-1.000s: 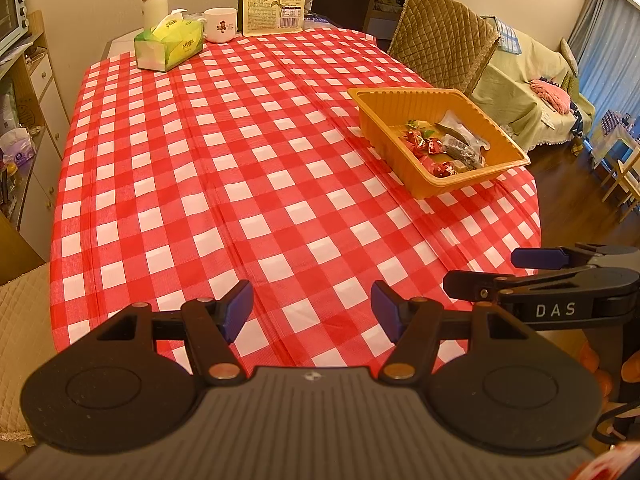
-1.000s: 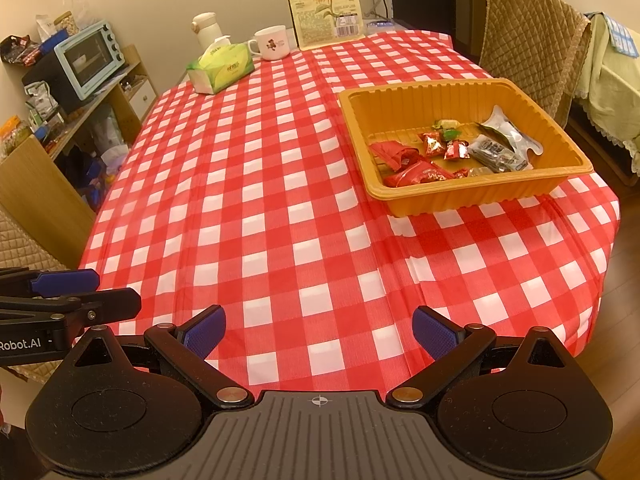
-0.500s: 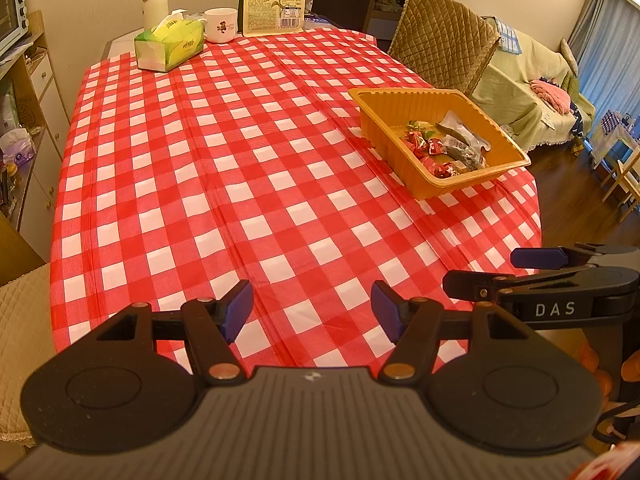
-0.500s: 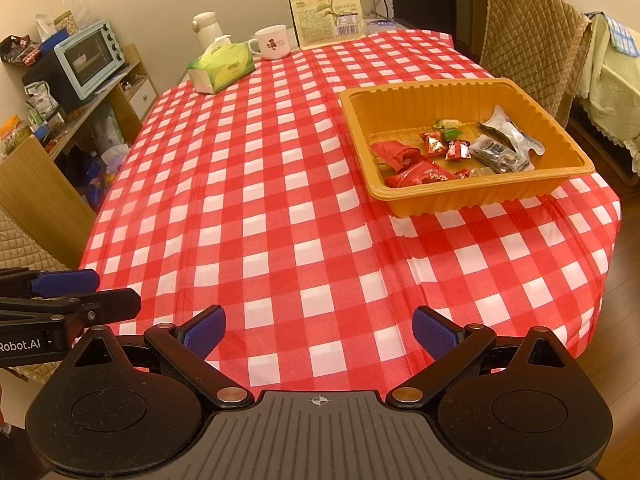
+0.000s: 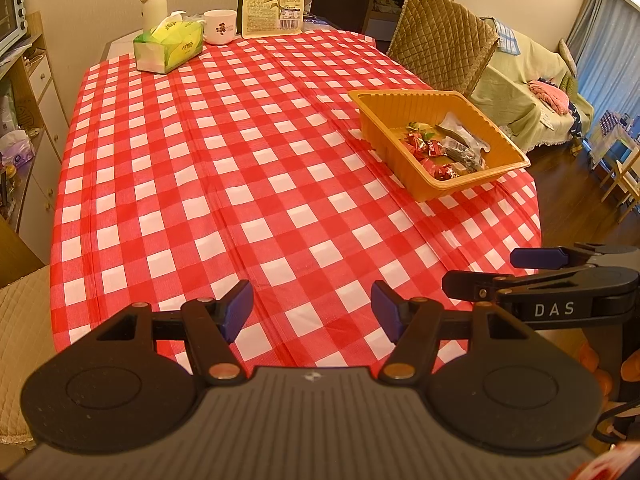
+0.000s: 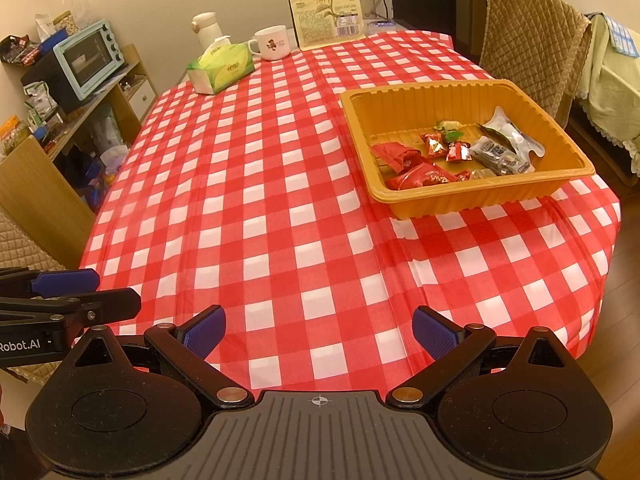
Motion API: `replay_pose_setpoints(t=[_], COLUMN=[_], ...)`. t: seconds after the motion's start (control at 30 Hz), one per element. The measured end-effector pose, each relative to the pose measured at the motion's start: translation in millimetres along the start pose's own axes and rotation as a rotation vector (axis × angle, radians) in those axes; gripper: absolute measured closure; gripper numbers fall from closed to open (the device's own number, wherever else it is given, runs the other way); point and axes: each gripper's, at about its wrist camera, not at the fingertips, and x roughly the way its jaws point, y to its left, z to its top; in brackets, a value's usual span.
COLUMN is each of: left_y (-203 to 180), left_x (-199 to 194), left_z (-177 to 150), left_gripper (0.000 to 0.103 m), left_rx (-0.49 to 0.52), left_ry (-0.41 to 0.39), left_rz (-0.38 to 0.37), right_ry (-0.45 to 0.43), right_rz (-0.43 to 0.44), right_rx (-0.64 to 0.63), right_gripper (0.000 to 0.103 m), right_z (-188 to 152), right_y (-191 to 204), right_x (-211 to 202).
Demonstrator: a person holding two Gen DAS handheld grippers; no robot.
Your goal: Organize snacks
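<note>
Checked tablecloth [image 6: 248, 216] under orange tray [image 6: 472, 196] of wrapped snacks [image 6: 424, 176]; both tongs [image 5: 312, 312] [image 6: 318, 330] open, empty.

Wrapped snacks [image 6: 452, 156] inside orange tray [image 6: 476, 196]

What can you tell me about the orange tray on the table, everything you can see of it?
The orange tray is a shallow rectangular tub, seemingly thin moulded plastic, with ribbed walls and a flat rolled rim. It sits upright on the red-and-white checked tablecloth, near the table's right edge, by a quilted chair. Inside lie wrapped snacks: red packets, small red candies, clear-and-dark pouches. Neither gripper touches it.
</note>
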Motion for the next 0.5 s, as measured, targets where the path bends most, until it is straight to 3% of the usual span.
replay_pose_setpoints(t=[0.5], left_y=[7.6], left_x=[-0.3], left_z=[6.0], left_gripper=[0.038], left_rx=[0.011], left_ry=[-0.011], left_rz=[-0.017], right_ry=[-0.003], right_rz=[-0.004], right_rx=[-0.001], right_gripper=[0.004], right_z=[1.3], right_y=[1.6], right_x=[-0.5])
